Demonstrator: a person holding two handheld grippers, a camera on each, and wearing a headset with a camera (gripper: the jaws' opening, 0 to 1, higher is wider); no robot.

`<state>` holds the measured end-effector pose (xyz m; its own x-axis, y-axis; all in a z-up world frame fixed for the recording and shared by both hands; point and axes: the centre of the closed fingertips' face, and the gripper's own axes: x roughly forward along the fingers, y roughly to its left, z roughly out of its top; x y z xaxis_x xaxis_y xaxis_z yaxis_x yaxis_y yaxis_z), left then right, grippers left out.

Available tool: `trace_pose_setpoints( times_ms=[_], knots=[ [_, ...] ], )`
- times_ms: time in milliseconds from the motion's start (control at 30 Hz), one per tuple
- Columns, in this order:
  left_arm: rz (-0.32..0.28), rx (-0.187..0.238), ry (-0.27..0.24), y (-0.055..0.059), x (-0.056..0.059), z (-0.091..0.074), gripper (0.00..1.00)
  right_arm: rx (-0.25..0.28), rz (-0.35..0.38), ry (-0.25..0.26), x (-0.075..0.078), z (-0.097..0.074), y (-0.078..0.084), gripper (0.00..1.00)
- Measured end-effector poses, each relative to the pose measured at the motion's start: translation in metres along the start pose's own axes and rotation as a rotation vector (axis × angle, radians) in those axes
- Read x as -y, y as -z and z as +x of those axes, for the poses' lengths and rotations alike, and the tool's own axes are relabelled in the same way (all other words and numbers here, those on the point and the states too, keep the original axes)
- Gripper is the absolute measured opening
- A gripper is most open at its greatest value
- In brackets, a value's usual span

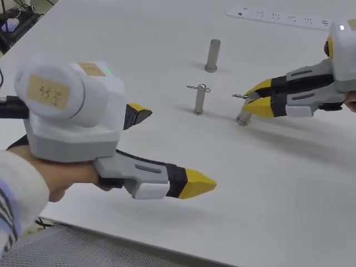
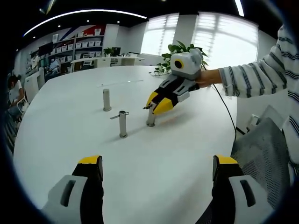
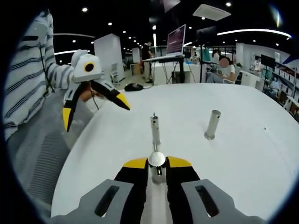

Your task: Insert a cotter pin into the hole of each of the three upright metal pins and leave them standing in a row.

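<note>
Three upright metal pins stand in a row on the white table. The far pin has no cotter pin. A cotter pin runs through the top of the middle pin. My right gripper is shut on a cotter pin at the top of the near pin. My left gripper hovers open and empty, nearer to me and clear of the row.
A white power strip lies at the far edge of the table. The table's near edge runs along the bottom, with a mesh chair beside it. Desks, shelves and people fill the room behind.
</note>
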<state>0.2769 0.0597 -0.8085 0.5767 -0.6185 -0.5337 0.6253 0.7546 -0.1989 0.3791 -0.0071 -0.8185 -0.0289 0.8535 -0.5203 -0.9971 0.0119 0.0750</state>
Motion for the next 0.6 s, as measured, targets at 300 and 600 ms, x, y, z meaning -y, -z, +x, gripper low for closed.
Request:
trace_pose_setpoints(
  times_ms=[300, 600],
  knots=[
    [-0.007, 0.021, -0.004, -0.008, 0.002, -0.001, 0.98, 0.093, 0.045, 0.089, 0.009, -0.013, -0.025, 0.28],
    [-0.008, 0.053, -0.004, -0.018, 0.005, 0.001, 0.96, 0.190, 0.124, 0.161, 0.001, -0.036, -0.042, 0.32]
  ],
)
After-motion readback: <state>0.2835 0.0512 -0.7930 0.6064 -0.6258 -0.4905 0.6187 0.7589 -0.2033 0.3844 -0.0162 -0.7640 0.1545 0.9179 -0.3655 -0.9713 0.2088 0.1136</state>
